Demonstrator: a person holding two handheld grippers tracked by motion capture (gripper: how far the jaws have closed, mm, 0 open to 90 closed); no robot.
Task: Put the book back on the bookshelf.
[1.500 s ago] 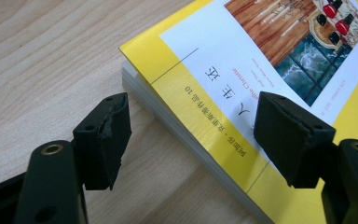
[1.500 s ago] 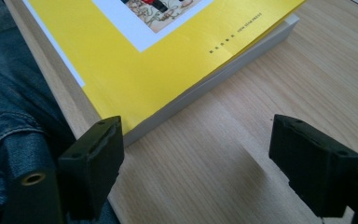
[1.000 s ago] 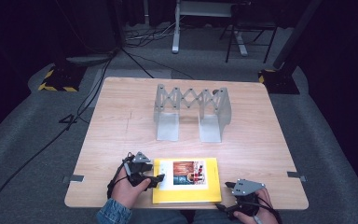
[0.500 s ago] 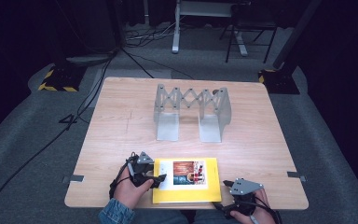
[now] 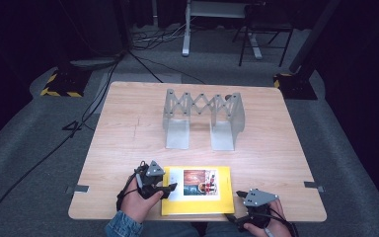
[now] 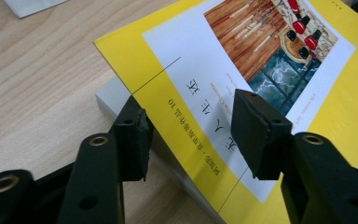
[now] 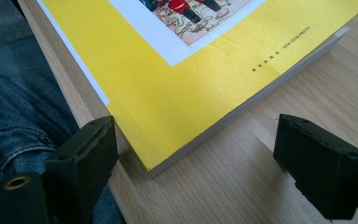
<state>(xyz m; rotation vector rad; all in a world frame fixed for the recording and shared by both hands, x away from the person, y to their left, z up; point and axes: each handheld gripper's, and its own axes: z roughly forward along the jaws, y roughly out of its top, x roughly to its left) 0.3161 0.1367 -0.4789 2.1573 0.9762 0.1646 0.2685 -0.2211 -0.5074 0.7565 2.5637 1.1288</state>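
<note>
A yellow book (image 5: 197,202) with a white picture panel lies flat at the table's front edge. My left gripper (image 5: 170,188) is at the book's left edge. In the left gripper view its jaws stand open (image 6: 191,135) astride the yellow cover (image 6: 261,60), whose edge sits slightly raised over the grey page block (image 6: 116,100). My right gripper (image 5: 234,205) is at the book's near right corner. In the right gripper view it is open (image 7: 198,135), one jaw on each side of the book's corner (image 7: 177,135), touching nothing.
A grey metal accordion rack (image 5: 202,116) stands upright in the middle of the wooden table (image 5: 128,128), well behind the book. The table's front edge runs just under both hands. Denim-clad legs (image 7: 18,116) lie below that edge.
My left gripper has slid a little right and forward onto the book's left edge. My right gripper has crept slightly left toward the book's corner. The book has stayed put.
</note>
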